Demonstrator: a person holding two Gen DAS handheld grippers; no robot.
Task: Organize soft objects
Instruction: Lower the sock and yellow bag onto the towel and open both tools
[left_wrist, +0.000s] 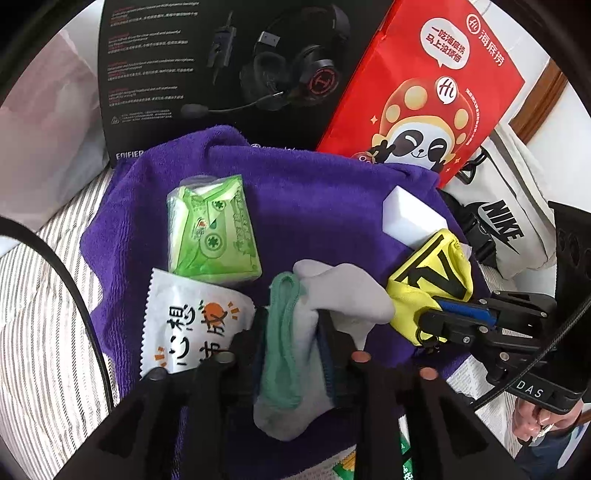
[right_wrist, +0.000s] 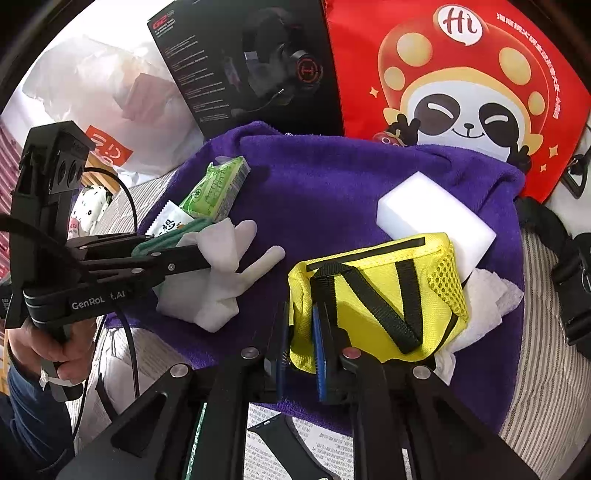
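Note:
A grey-white sock (left_wrist: 332, 291) with a green cuff lies on the purple towel (left_wrist: 314, 203). It sits between the fingers of my left gripper (left_wrist: 293, 317), which stand apart around it without squeezing it. The right wrist view shows the same sock (right_wrist: 221, 280) spread out past my left gripper (right_wrist: 192, 243). My right gripper (right_wrist: 301, 314) is shut on the near edge of a yellow pouch (right_wrist: 376, 291) with black straps, which rests on the towel (right_wrist: 325, 184). From the left wrist, the right gripper (left_wrist: 432, 317) grips the pouch (left_wrist: 432, 273) from the right.
On the towel lie a green tissue pack (left_wrist: 212, 229), a white sachet (left_wrist: 192, 317), a white sponge block (right_wrist: 432, 210) and crumpled tissue (right_wrist: 487, 295). Behind stand a black headset box (left_wrist: 221, 74) and a red bag (left_wrist: 424, 92). A white Nike bag (left_wrist: 506, 229) lies right.

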